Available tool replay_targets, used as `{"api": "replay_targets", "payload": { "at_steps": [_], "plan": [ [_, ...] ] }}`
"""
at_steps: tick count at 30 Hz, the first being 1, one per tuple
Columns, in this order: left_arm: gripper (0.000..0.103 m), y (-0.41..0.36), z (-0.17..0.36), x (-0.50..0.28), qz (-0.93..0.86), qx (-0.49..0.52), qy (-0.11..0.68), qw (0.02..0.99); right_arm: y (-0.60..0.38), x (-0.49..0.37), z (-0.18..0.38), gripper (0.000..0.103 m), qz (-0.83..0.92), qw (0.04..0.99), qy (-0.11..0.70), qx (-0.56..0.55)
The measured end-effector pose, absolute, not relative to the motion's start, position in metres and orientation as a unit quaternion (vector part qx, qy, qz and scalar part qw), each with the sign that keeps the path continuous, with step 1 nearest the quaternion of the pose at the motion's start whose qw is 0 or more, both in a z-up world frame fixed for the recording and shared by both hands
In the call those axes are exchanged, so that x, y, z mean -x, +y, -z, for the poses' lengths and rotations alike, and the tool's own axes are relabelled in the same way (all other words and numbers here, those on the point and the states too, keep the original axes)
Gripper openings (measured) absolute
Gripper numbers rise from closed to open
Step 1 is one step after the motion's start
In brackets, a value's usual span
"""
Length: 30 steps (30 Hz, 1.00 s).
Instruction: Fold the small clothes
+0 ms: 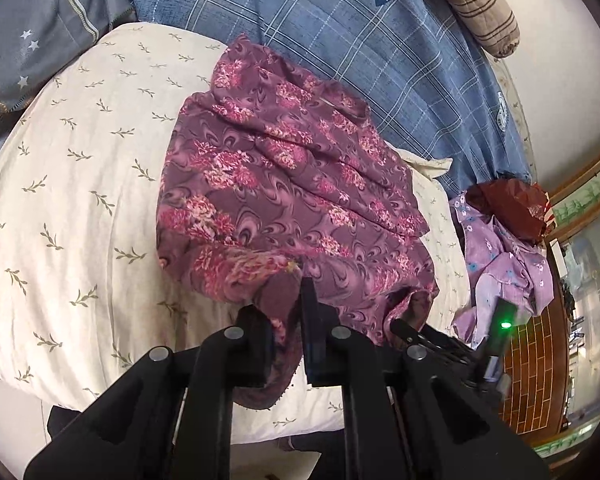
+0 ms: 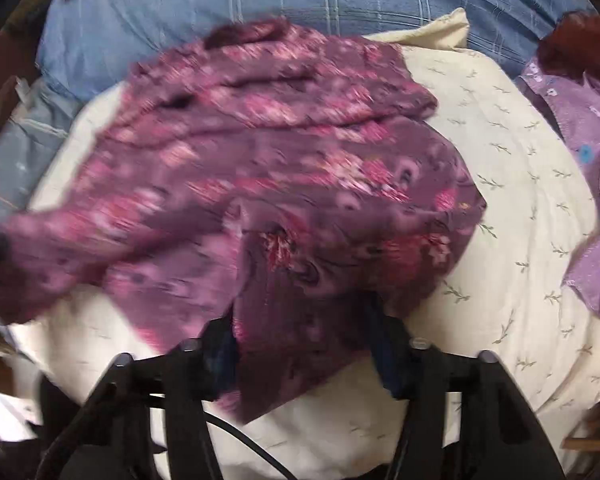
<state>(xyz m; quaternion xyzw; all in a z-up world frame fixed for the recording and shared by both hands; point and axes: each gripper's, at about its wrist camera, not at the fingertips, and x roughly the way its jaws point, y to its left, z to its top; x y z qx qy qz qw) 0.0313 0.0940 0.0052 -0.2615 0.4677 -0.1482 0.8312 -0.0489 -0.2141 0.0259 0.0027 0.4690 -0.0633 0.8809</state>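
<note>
A purple floral garment point(image 1: 284, 184) lies crumpled on a cream leaf-print pillow point(image 1: 80, 160). My left gripper point(image 1: 285, 300) is shut on the garment's near hem, and a fold of cloth hangs down between its fingers. My right gripper point(image 1: 404, 328) reaches the garment's near right corner. The right wrist view is blurred. There the garment point(image 2: 260, 160) runs between the fingers of the right gripper point(image 2: 300, 336). They stand visibly apart with cloth across the gap, and I see no pinch.
A blue plaid quilt point(image 1: 380, 60) lies behind the pillow, with a striped brown bolster point(image 1: 480, 4) on it. At the right lie a lilac flowered garment point(image 1: 500, 264) and a dark red bag point(image 1: 512, 204). Beyond them is a wooden bed edge point(image 1: 556, 264).
</note>
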Motion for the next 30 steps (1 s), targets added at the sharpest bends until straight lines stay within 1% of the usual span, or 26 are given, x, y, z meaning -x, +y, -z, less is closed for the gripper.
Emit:
{"api": "replay_targets", "payload": {
  "at_steps": [1,3,5,10,16,19,22,26,28,29,30],
  "plan": [
    [0.008,0.094,-0.005,-0.030,0.149,0.261,0.467,0.831,-0.218,0.049,-0.023,0.013,0.063,0.880,0.470,-0.014],
    [0.008,0.095,-0.006,-0.028,0.152,0.260,0.466,0.832,-0.245,0.059,-0.023,0.007,0.052,0.882,0.462,-0.076],
    [0.008,0.096,-0.007,-0.025,0.156,0.261,0.464,0.832,-0.275,0.078,-0.034,0.006,0.060,0.890,0.438,-0.112],
    [0.008,0.093,-0.012,-0.025,0.158,0.258,0.458,0.836,-0.317,0.106,-0.063,0.005,0.069,0.904,0.390,-0.161],
    [0.008,0.095,-0.029,-0.044,0.154,0.264,0.443,0.843,-0.332,0.101,-0.100,0.005,0.039,0.919,0.346,-0.187],
    [0.008,0.098,-0.041,-0.069,0.150,0.259,0.432,0.850,-0.339,0.073,-0.120,0.005,0.016,0.921,0.333,-0.202],
    [0.008,0.100,-0.050,-0.103,0.134,0.256,0.421,0.860,-0.340,0.024,-0.135,0.005,0.000,0.925,0.322,-0.200],
    [0.008,0.112,-0.062,-0.175,0.087,0.259,0.399,0.875,-0.343,-0.055,-0.138,0.005,-0.008,0.924,0.315,-0.217],
    [0.008,0.120,-0.059,-0.206,0.056,0.259,0.397,0.879,-0.345,-0.095,-0.138,0.006,-0.009,0.924,0.308,-0.224],
    [0.008,0.124,-0.053,-0.225,0.040,0.257,0.405,0.877,-0.344,-0.115,-0.133,0.008,-0.002,0.926,0.306,-0.220],
    [0.008,0.128,-0.043,-0.244,0.026,0.252,0.421,0.871,-0.345,-0.139,-0.127,0.012,-0.001,0.922,0.322,-0.215]
  ]
}}
